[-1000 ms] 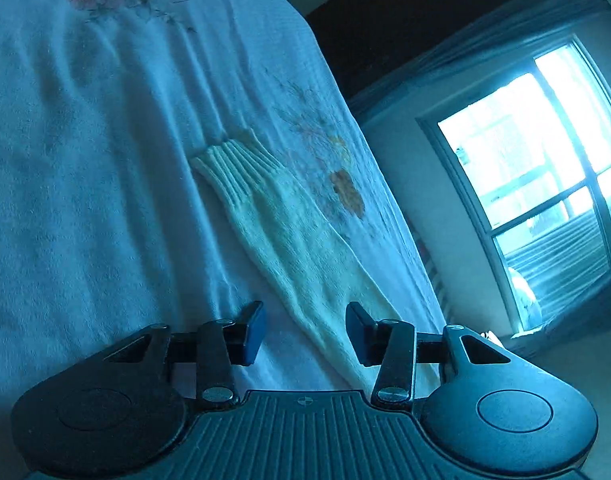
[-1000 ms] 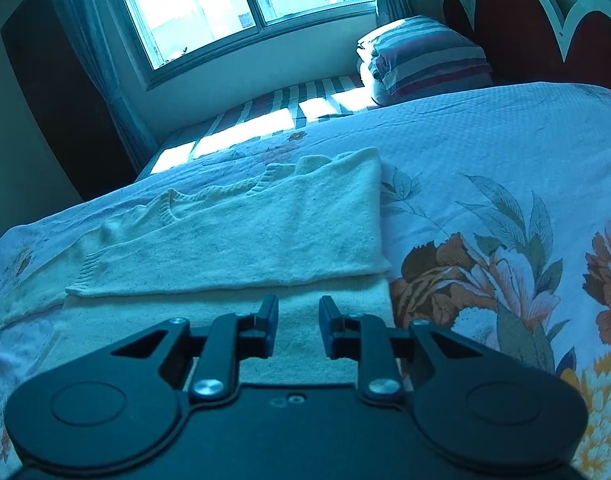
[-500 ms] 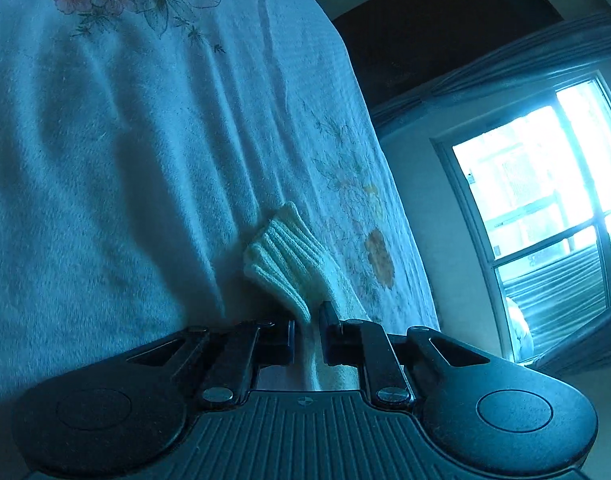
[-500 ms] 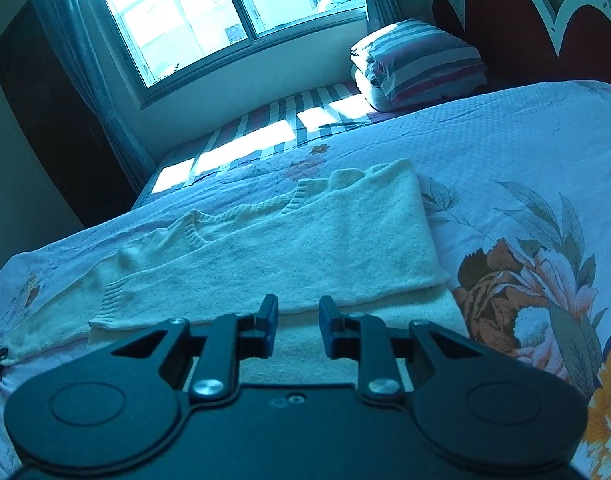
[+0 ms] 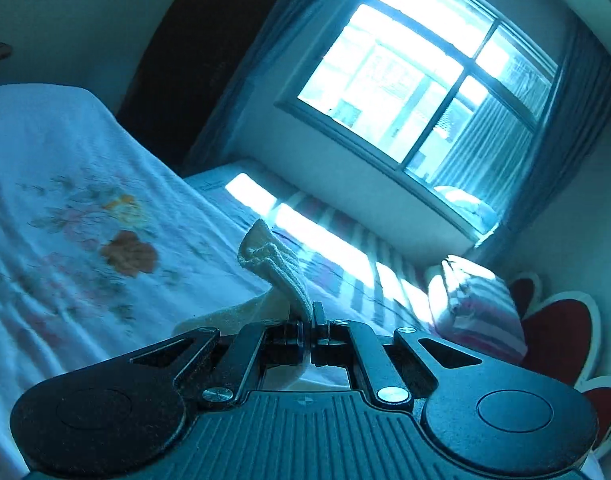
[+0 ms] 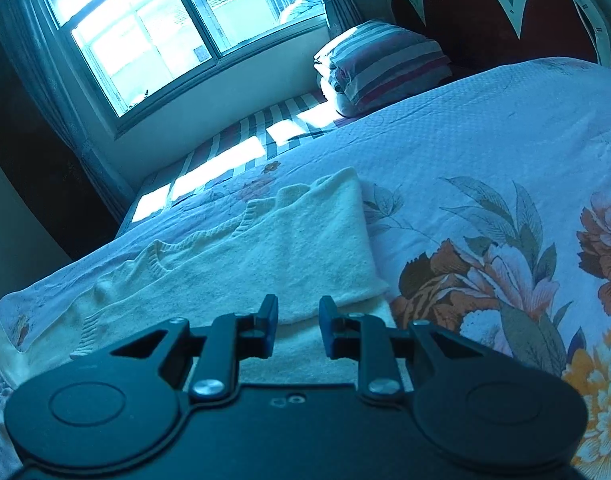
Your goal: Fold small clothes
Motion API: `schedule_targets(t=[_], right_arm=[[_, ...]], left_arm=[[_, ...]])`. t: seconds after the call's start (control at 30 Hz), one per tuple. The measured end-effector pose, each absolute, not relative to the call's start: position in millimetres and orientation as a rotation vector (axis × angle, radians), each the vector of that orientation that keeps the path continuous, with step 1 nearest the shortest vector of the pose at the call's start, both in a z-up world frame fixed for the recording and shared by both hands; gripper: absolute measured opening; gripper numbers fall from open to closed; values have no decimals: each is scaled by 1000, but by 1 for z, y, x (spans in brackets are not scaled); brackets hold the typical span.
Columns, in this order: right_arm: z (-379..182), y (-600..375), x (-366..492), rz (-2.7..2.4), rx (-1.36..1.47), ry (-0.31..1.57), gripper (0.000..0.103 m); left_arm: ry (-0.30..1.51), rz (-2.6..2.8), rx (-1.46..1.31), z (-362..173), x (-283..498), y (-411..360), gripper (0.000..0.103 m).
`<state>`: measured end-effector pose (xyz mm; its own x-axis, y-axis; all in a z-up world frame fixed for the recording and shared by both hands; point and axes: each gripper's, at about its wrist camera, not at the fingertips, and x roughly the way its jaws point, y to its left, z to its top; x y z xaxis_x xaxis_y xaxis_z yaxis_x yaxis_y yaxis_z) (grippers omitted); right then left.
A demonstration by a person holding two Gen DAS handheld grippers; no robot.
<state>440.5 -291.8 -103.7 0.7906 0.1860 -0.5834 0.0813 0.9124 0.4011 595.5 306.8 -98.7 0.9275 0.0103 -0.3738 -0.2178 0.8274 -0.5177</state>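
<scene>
A cream knit sweater [image 6: 289, 248] lies flat on the floral bedspread [image 6: 485, 160], one sleeve folded across its body. My left gripper [image 5: 308, 322] is shut on the other sleeve's ribbed cuff [image 5: 271, 264] and holds it lifted off the bed, the cuff end sticking up past the fingertips. My right gripper [image 6: 298, 314] is open and empty, hovering just over the sweater's near hem edge.
A striped pillow [image 6: 381, 64] lies by the red scalloped headboard [image 6: 505, 12]. A window [image 6: 165, 28] with curtains stands behind a striped sunlit ledge [image 6: 233, 148]. The bedspread also shows in the left wrist view [image 5: 65, 216].
My left gripper closed on the sleeve cuff and lifted it off the bed, swinging toward the window. My right gripper opened slightly wider and stayed over the hem.
</scene>
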Motion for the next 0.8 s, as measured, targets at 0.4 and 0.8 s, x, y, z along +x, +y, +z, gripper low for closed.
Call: schedule_targets(t=[0.4,0.8], right_arm=[[-108,-363,445,55,474,639,24],[-122,-405,435,10,520,636,24]], left_arm=[[470,-185,-566,-112,621,82,2],[559,-328,-263,-124,623,-31,2]])
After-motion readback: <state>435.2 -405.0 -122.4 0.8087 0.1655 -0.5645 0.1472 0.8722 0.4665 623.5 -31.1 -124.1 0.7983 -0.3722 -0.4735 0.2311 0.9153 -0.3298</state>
